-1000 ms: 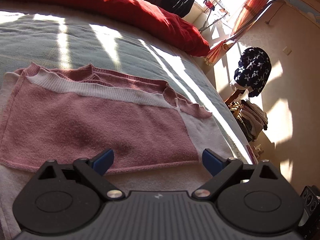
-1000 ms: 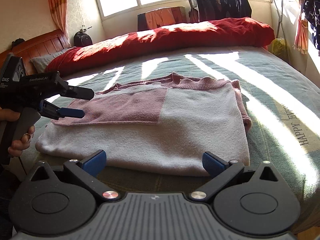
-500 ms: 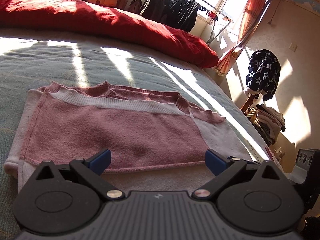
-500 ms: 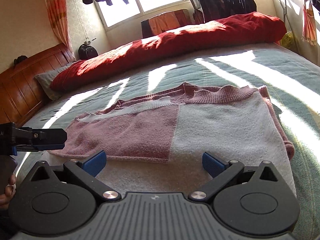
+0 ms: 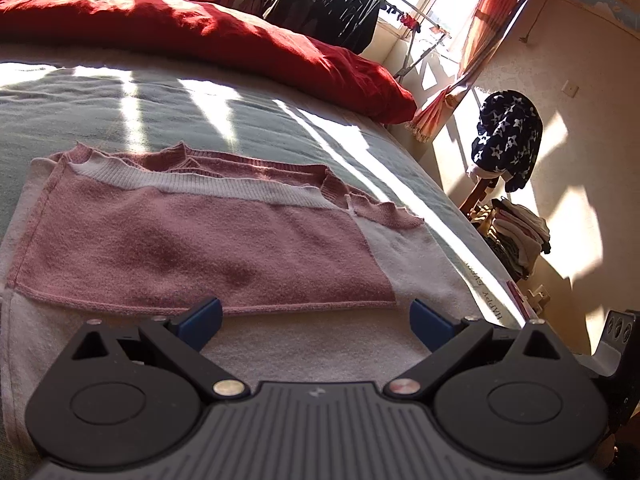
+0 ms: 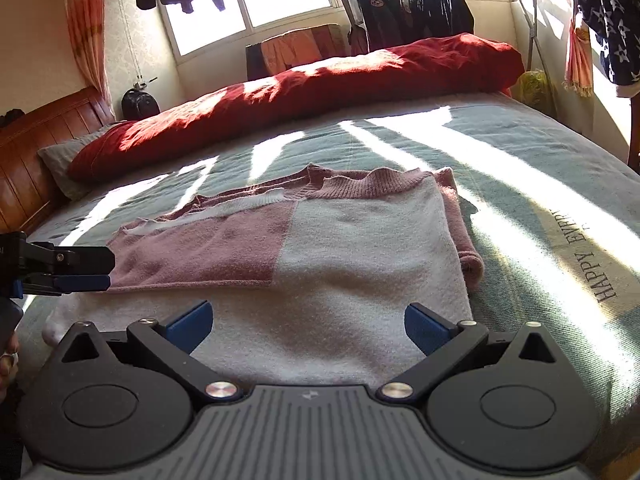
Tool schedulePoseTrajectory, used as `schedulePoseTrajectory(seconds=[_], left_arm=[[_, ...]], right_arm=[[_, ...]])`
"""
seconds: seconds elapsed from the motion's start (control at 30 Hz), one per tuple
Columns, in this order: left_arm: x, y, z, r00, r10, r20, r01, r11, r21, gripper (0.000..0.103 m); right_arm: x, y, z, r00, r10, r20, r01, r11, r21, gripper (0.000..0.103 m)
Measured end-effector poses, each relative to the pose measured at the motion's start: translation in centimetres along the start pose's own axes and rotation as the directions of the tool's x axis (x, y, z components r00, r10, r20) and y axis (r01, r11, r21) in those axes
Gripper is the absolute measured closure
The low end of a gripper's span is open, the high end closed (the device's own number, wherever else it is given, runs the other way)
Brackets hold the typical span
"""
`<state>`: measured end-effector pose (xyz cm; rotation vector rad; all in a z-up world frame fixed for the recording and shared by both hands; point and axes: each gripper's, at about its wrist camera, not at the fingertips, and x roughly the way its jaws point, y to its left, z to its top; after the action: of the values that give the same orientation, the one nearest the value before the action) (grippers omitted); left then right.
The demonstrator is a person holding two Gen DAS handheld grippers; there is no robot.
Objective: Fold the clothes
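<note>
Both grippers hover spread and empty at the near hem of a half-folded sweater on the bed.

The pink-and-white sweater [image 6: 320, 248] lies flat just ahead of the right gripper [image 6: 308, 326], its long axis running crosswise to the fingers, collar at the far end. The left gripper [image 5: 316, 320] faces the same garment from the other side, its fingers released over the white near edge, the folded pink sleeve panel [image 5: 200, 248] straight in front. Each gripper looks about equally near its own bottom corner. The sweater's folded right edge sits well inside the bed [image 6: 540, 184], with bare blanket beyond the collar, so a forward fold has room.
</note>
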<state>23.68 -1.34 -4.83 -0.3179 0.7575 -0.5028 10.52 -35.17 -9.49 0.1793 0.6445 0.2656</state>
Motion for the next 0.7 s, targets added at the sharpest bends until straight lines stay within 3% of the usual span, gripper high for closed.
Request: schedulePoseTrajectory(seconds=[0.1,0.3,0.4,0.7], left_arm=[[-0.4,0.1,-1.0,1.000,-0.007,-0.015,0.007,1.000,-0.009,0.003],[-1.5,2.0,-2.5,0.999,0.033,-0.032,-0.035,0.997,-0.062,0.003],[-1.4,3.1,-3.0,0.999,0.009,-0.041,-0.014,0.993,-0.114,0.003],[-1.2,5.1,-3.8,0.999,-0.049,-0.013,0.045,0.974,-0.223,0.001]], right_arm=[[0.4,-0.4,-1.4,0.998,-0.042,-0.051,0.041,0.999,-0.009,0.000],[-1.8,1.1,-1.0,1.000,-0.007,-0.008,0.007,0.999,-0.032,0.000],[-1.7,2.1,-0.7,1.000,0.022,-0.002,-0.023,0.998,-0.058,0.000],[1.7,3.3,-2.0,0.994,0.044,-0.098,-0.051,0.996,-0.075,0.000]])
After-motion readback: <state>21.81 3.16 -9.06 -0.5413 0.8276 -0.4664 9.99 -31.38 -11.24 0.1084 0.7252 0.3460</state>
